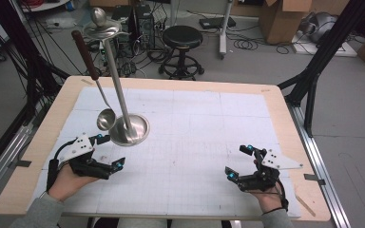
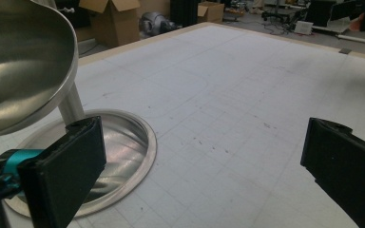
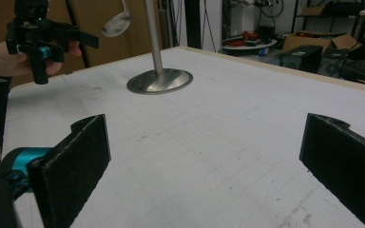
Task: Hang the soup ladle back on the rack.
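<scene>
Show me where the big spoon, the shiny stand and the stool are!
ladle (image 1: 106, 118), high view, on its hanging bowl.
metal stand (image 1: 132, 129), high view, on its round base.
stool (image 1: 182, 36), high view, on its black seat.

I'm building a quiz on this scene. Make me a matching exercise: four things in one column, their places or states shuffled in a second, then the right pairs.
Things:
1. ladle
2. stand
3. left gripper
4. right gripper

Places or states:
A. upright on its round base, on the left half of the table
B. jaws open, at the near right of the table
C. hanging from the top of the stand, bowl low beside the pole
D. jaws open, just in front of the round base

Pairs: 1-C, 2-A, 3-D, 4-B
</scene>
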A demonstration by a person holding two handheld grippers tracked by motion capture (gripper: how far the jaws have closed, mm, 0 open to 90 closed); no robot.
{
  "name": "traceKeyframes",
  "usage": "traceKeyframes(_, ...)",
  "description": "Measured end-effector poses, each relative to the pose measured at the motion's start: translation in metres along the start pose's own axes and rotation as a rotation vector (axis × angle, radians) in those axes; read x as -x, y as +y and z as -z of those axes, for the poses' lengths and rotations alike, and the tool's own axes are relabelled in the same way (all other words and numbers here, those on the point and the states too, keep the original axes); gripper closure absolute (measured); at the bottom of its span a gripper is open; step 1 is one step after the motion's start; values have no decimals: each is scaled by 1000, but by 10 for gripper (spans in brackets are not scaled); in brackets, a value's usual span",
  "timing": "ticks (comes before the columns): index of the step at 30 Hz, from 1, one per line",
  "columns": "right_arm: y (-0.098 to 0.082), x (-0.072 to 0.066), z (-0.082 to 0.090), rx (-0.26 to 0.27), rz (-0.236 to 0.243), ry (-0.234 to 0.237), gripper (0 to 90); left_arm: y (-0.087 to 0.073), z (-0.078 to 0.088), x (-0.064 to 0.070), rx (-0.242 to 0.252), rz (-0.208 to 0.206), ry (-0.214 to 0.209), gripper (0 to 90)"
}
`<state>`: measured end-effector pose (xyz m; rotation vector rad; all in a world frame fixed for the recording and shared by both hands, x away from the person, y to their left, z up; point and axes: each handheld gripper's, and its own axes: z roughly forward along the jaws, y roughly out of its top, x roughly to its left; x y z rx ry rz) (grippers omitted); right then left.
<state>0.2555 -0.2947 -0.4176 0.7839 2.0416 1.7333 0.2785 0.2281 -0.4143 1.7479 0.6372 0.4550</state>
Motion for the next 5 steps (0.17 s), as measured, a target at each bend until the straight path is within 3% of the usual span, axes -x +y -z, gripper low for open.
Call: traceKeyframes(5, 0, 0, 0, 2, 0, 1, 21, -3, 1, -1, -3, 8, 3, 17)
